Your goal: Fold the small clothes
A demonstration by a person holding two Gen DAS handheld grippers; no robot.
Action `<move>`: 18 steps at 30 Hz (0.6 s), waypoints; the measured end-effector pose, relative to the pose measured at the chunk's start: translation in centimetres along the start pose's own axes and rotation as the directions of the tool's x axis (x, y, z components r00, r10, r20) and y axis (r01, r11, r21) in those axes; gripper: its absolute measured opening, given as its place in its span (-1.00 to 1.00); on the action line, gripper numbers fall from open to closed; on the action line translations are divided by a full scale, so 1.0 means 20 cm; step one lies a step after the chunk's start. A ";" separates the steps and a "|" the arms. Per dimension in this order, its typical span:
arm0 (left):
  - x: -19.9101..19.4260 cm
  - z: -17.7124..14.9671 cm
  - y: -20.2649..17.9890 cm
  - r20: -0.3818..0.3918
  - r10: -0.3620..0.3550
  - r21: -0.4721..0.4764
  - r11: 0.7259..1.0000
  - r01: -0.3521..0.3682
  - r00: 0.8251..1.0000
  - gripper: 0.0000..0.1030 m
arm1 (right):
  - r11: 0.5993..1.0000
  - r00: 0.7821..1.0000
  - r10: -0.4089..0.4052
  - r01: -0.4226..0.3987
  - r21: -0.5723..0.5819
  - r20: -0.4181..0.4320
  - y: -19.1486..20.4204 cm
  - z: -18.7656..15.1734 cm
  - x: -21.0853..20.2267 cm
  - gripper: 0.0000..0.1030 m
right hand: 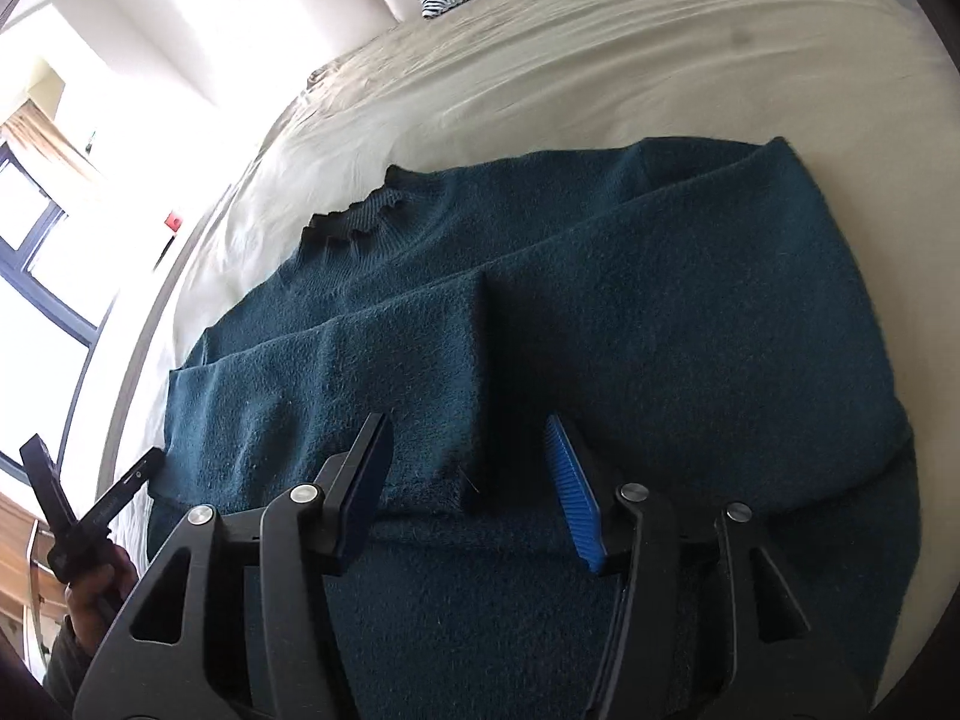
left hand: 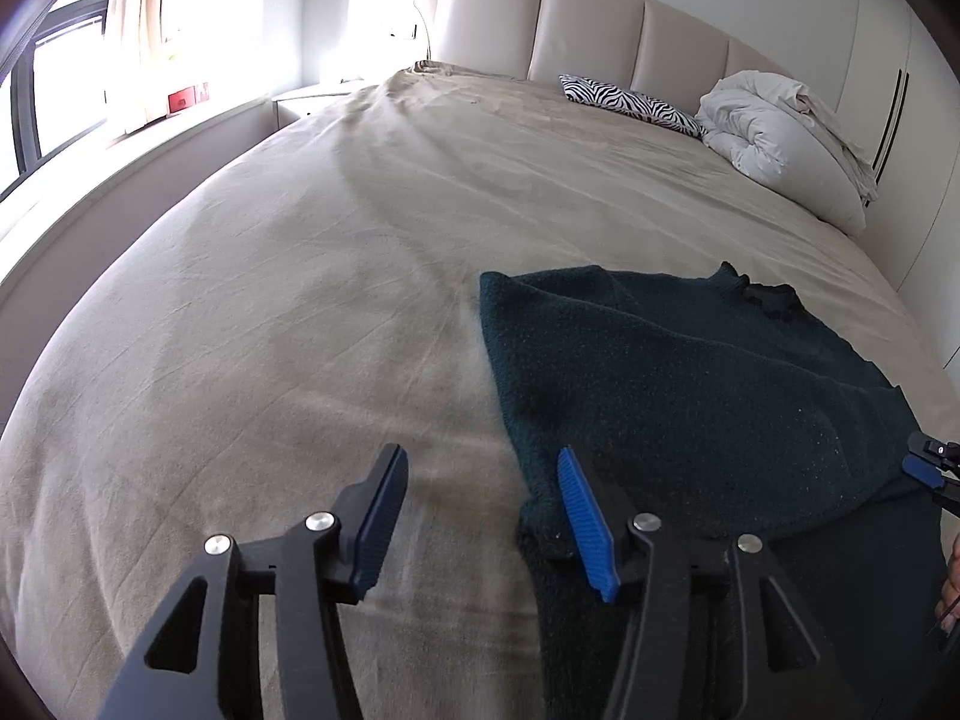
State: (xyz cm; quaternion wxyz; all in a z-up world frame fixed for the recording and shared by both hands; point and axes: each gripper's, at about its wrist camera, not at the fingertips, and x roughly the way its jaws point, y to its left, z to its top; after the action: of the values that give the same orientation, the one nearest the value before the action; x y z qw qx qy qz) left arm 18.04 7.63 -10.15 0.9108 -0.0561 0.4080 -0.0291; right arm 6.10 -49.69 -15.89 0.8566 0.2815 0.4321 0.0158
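Note:
A dark teal knitted sweater (right hand: 600, 312) lies flat on the beige bed sheet (left hand: 270, 300), its frilled collar (right hand: 354, 222) toward the headboard and both sleeves folded across the body. It fills the lower right of the left wrist view (left hand: 690, 390). My left gripper (left hand: 480, 504) is open and empty, hovering over the sweater's left edge near the hem. My right gripper (right hand: 468, 480) is open and empty, just above the folded sleeve cuffs. The left gripper also shows at the left edge of the right wrist view (right hand: 90, 504), and the right gripper at the right edge of the left wrist view (left hand: 933, 468).
A zebra-print pillow (left hand: 630, 99) and a bundled white duvet (left hand: 786, 138) lie by the padded headboard (left hand: 588, 30). A window with a curtain (left hand: 138, 18) and a low ledge (left hand: 120, 180) run along the bed's left side.

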 end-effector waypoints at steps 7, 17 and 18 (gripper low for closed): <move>-0.31 -0.25 0.10 -0.023 -0.082 -0.039 0.996 0.081 0.996 0.34 | 0.998 0.980 -0.024 0.012 0.058 0.200 -0.19 -0.21 -0.60 0.02; -0.60 -0.68 0.15 -0.131 -0.176 -0.096 0.982 0.164 0.976 0.37 | 0.976 0.980 -0.085 0.045 0.214 0.181 -0.50 -0.71 -0.92 0.02; -0.63 -0.70 0.16 -0.126 -0.178 -0.109 0.980 0.165 0.976 0.38 | 0.974 0.981 -0.084 0.044 0.223 0.177 -0.51 -0.73 -0.92 0.02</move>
State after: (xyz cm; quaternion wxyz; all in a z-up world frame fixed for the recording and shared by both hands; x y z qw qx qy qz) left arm -0.85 10.98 -10.50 0.8713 -0.1335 0.4634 -0.0912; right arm -18.61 -56.36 -14.31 0.8571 0.3598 0.3587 -0.0857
